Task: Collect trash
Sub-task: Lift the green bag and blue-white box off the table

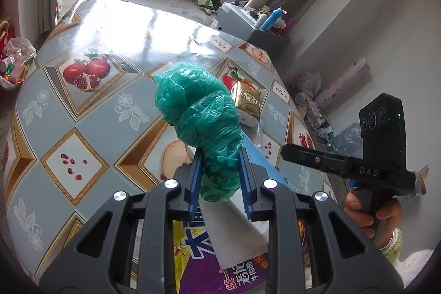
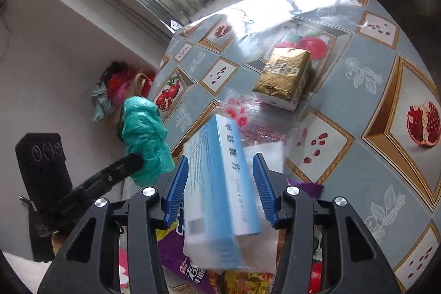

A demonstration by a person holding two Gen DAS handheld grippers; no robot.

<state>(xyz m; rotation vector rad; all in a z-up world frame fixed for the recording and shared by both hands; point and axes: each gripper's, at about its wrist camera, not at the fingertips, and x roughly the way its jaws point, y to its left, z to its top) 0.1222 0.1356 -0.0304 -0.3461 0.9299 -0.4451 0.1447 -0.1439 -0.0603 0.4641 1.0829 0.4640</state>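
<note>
A crumpled green plastic bag is clamped between the blue fingers of the left gripper and held up above the surface. It is pinched low down, so most of its bulk stands free beyond the fingertips. The clamp should be kept firm until a bin or trash bag is reached, since thin film is likely to slip or unfurl; none can be identified with certainty in either view.

A blue and white box lies between the fingers of the right gripper. The box is blurred, a gap shows on its right side, and it cannot be told whether it is gripped or loose. The fingers should be closed squarely on its long sides before any lift is attempted.

The left gripper is tilted upward and forward over the surface, while the right one is angled down toward the near edge, where snack wrappers lie under the box. A gold packet rests farther back, apart from both.
</note>
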